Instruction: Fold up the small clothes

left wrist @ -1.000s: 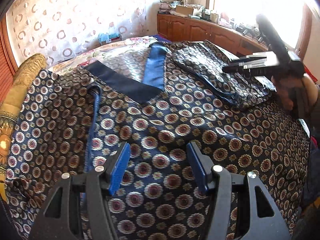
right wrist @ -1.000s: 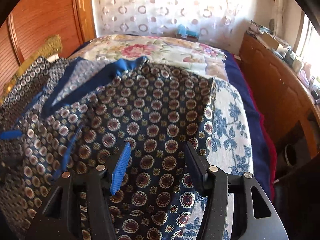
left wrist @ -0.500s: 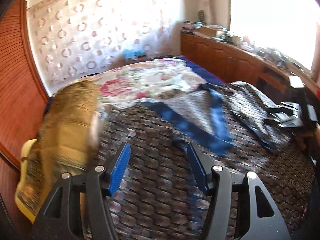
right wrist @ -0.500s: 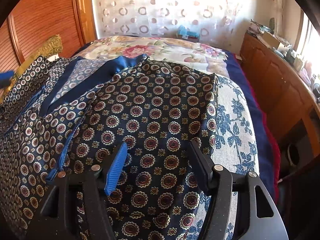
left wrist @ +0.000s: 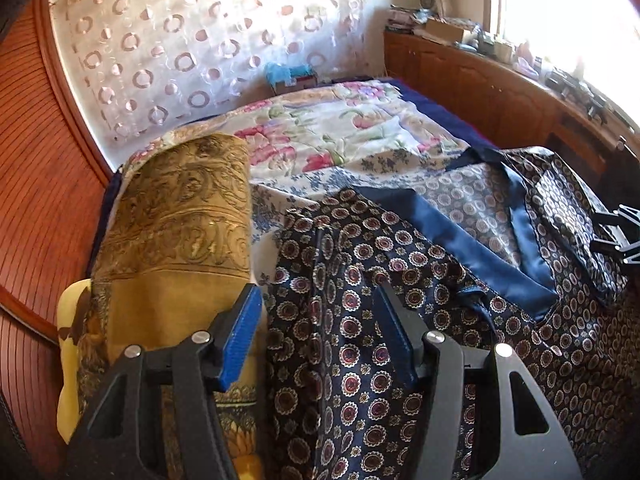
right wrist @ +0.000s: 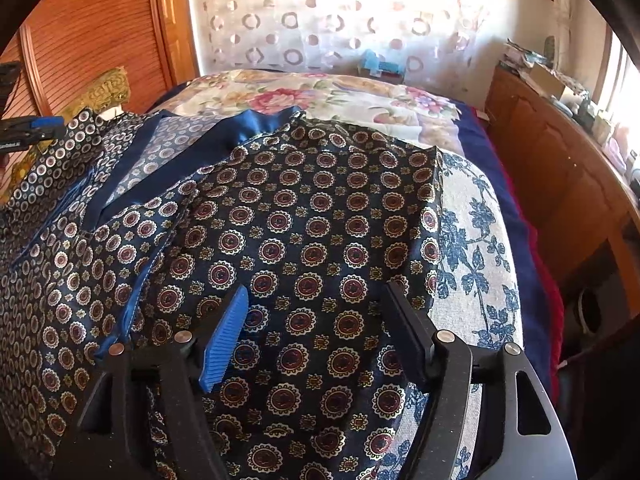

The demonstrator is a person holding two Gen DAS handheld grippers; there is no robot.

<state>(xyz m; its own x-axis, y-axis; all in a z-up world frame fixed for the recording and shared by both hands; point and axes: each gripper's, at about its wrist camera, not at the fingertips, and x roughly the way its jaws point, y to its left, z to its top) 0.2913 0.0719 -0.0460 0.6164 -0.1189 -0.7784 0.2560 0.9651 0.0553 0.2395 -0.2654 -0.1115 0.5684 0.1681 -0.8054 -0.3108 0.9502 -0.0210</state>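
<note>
Your patterned garment (left wrist: 400,272) is spread out over the bed (left wrist: 320,136), with its medallion print face up and the plain blue collar band (left wrist: 460,240) lying open across the middle of it. Everything below is placed relative to that garment.

Your left gripper (left wrist: 318,334) sits over the garment's edge on the side nearest the gold cushion (left wrist: 180,216). Its jaws are spread wide with nothing between them; the blue pad (left wrist: 240,340) is in front of the cushion, the other finger over the print. Whether the tips touch the cloth, you can't tell from here.

Your right gripper (right wrist: 316,332) hangs over the opposite side of the garment (right wrist: 312,216), close to the straight edge where the print gives way to the blue-flowered sheet (right wrist: 472,264). It's also wide open and holding nothing.

Each gripper shows up at the far side of the garment in the other's camera: the right one (left wrist: 620,236) and the left one (right wrist: 28,132).

The wooden cabinet (right wrist: 560,168) runs past the sheet side.
</note>
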